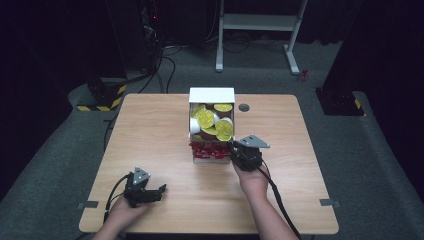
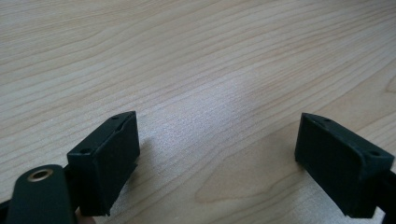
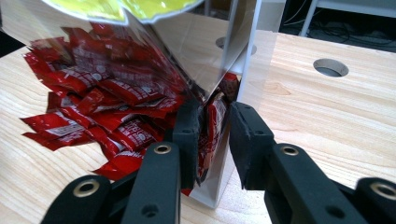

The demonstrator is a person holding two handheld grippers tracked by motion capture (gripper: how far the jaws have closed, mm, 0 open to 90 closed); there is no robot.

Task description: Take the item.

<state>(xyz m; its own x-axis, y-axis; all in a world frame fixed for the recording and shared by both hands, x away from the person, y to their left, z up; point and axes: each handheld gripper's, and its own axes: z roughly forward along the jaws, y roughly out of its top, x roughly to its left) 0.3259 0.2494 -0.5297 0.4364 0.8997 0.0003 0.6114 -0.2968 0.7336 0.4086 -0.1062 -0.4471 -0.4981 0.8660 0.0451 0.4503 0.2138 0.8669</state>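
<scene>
A clear box (image 1: 211,93) with a white back stands at the table's middle. Yellow-lidded cups (image 1: 212,122) fill its upper part and red sachets (image 1: 207,150) lie heaped in the lower front. My right gripper (image 1: 234,149) is at the box's front right corner. In the right gripper view its jaws (image 3: 214,126) straddle the clear side wall (image 3: 243,42): one jaw is inside among the red sachets (image 3: 107,88), the other outside, and they pinch the wall with a sachet against it. My left gripper (image 1: 159,192) rests open and empty (image 2: 217,140) on bare wood at the front left.
A round cable hole (image 1: 244,107) is in the wooden table (image 1: 150,130) just right of the box, also seen close by (image 3: 330,67). A white desk frame (image 1: 260,22) stands on the floor beyond the table.
</scene>
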